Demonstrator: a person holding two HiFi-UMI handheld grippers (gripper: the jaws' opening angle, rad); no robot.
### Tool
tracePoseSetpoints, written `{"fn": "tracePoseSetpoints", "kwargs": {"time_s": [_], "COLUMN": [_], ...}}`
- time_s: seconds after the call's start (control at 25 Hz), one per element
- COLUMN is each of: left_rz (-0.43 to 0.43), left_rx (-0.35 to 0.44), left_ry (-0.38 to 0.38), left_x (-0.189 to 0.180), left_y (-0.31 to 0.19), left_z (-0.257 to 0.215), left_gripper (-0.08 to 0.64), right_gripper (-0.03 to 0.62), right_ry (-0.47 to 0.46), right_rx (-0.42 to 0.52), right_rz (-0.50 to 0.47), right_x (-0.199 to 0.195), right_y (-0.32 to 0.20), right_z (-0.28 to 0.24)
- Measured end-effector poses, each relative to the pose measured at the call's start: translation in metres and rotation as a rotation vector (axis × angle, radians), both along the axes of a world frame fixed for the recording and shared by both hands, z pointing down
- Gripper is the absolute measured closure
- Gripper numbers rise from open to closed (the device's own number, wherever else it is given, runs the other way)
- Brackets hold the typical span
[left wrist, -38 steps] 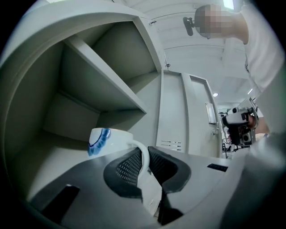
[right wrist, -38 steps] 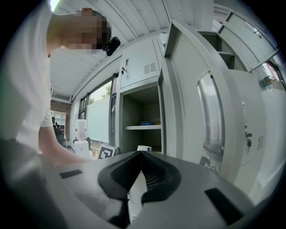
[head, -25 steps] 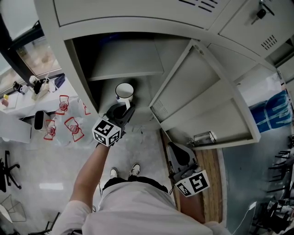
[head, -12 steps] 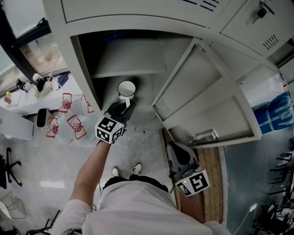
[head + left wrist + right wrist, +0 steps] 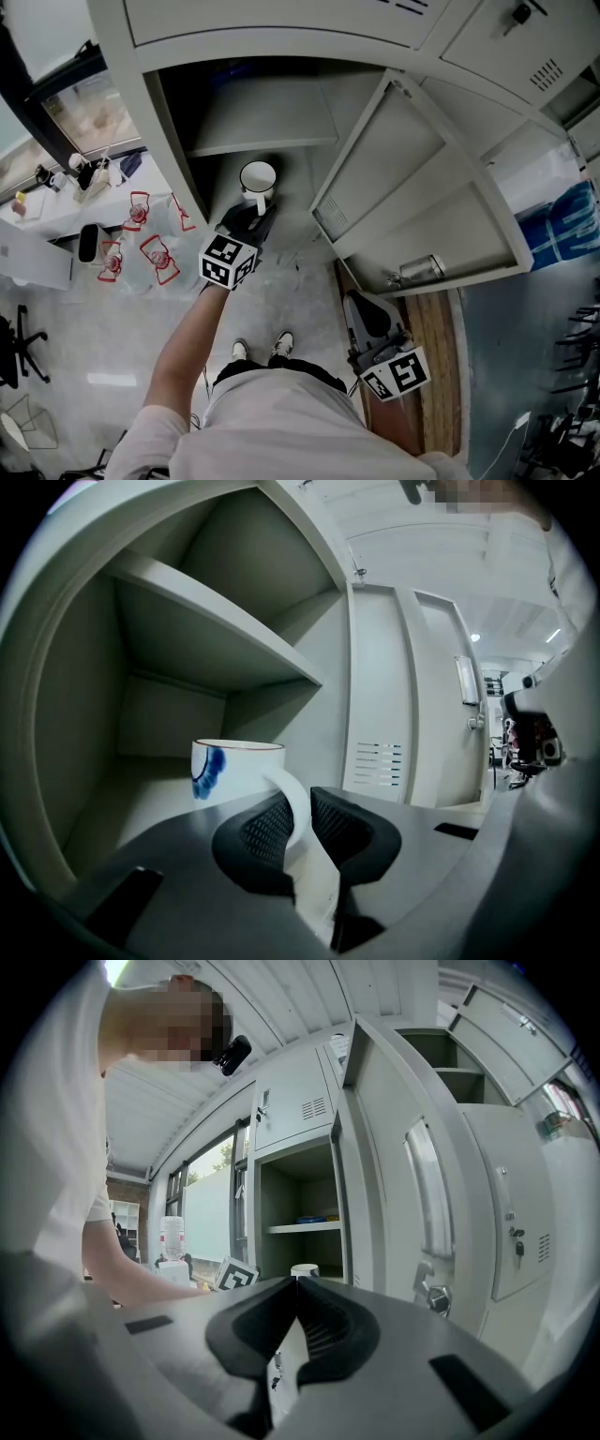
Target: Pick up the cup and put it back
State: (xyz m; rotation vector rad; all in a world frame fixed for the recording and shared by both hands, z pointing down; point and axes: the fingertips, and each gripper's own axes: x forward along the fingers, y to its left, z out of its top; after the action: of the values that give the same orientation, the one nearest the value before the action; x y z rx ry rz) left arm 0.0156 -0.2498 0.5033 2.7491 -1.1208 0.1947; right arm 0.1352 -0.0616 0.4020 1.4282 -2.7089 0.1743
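The white cup (image 5: 258,178) with a blue mark on its side stands upright in the lower compartment of the open locker, under a shelf (image 5: 262,141). My left gripper (image 5: 251,214) reaches into that compartment from the front. In the left gripper view the cup (image 5: 234,771) is just ahead and its handle runs down between the two black pads, which press on it; the left gripper (image 5: 298,817) is shut on the handle. The cup's base is hidden behind the jaws. My right gripper (image 5: 364,314) hangs low beside the person's hip, its jaws (image 5: 296,1283) shut on nothing.
The locker door (image 5: 412,187) swings open to the right of the compartment. A closed locker (image 5: 506,1194) with a handle stands to the right. To the left a white table (image 5: 56,211) carries red-printed bags and small items. Wooden flooring (image 5: 436,347) lies on the right.
The left gripper and the cup have edged slightly deeper toward the locker, and the grip on the handle is unchanged. The right gripper has stayed where it was.
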Motion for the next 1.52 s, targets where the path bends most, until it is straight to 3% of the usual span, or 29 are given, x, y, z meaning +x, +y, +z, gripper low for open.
{"fn": "tracePoseSetpoints", "kwargs": {"time_s": [0.6, 0.96, 1.12, 1.52], "left_rz": [-0.001, -0.018, -0.007, -0.045], "left_rx": [0.003, 0.021, 0.017, 0.009], "left_ry": [-0.023, 0.052, -0.015, -0.025], "left_x": [0.002, -0.009, -0.011, -0.025], "left_y": [0.009, 0.008, 0.007, 0.018], "left_z": [0.001, 0.001, 0.007, 0.009], "left_gripper": [0.424, 0.436, 0.443, 0.382], "right_gripper": [0.574, 0.574, 0.574, 0.574], "right_ry": [-0.007, -0.008, -0.007, -0.023], "right_rx": [0.005, 0.004, -0.004, -0.003], "right_rz": [0.009, 0.008, 0.005, -0.012], "right_x": [0.004, 0.005, 0.006, 0.002], "right_y": [0.007, 0.007, 0.006, 0.0], "right_z": [-0.002, -0.001, 0.002, 0.003]}}
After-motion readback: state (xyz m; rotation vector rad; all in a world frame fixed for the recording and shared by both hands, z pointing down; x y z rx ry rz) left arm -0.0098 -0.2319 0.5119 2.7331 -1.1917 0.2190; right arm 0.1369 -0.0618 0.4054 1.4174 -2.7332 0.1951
